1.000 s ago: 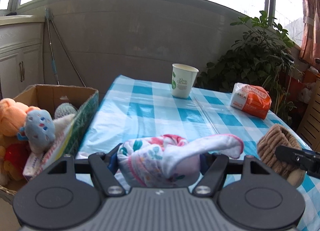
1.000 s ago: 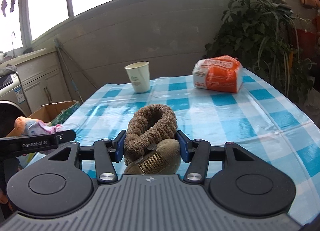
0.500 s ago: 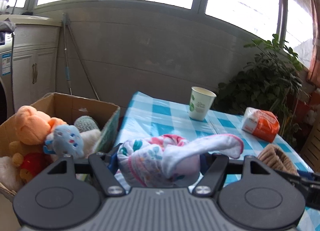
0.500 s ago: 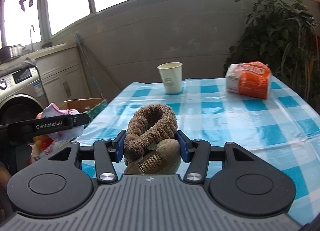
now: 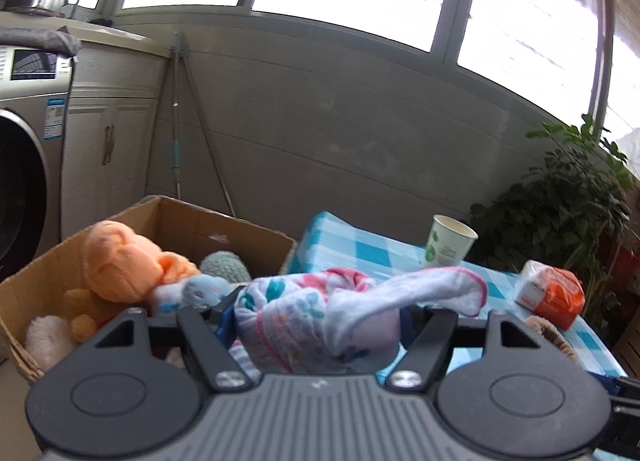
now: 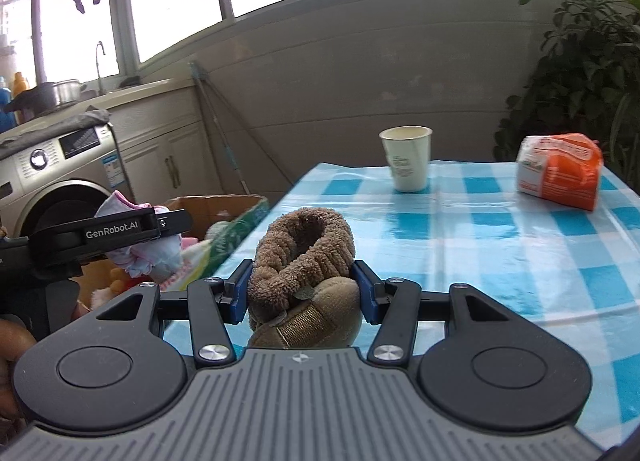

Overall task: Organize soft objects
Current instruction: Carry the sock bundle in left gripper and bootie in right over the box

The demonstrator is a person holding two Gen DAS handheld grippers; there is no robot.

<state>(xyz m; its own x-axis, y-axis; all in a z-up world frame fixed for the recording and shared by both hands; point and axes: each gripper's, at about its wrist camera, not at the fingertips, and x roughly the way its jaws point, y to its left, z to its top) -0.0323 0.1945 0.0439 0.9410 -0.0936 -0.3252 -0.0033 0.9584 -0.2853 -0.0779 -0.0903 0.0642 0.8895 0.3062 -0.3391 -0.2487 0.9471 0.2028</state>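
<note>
My left gripper (image 5: 316, 311) is shut on a white and pink patterned cloth bundle (image 5: 320, 317), held in the air at the cardboard box's (image 5: 180, 217) right edge. The box holds an orange plush (image 5: 120, 261) and other soft toys. My right gripper (image 6: 302, 289) is shut on a brown fuzzy slipper (image 6: 304, 257), held above the near left part of the blue checked table (image 6: 500, 245). In the right wrist view the left gripper (image 6: 120, 231) with the cloth (image 6: 148, 257) shows at left, over the box (image 6: 216, 203).
A paper cup (image 6: 406, 159) and an orange-white packet (image 6: 560, 171) stand at the table's far side. A washing machine (image 6: 52, 181) and cabinets are at left beyond the box. A large plant (image 6: 588, 73) is behind the table at right.
My left gripper has swung left with the cloth, from over the table to the box. My right gripper with the slipper has turned left too.
</note>
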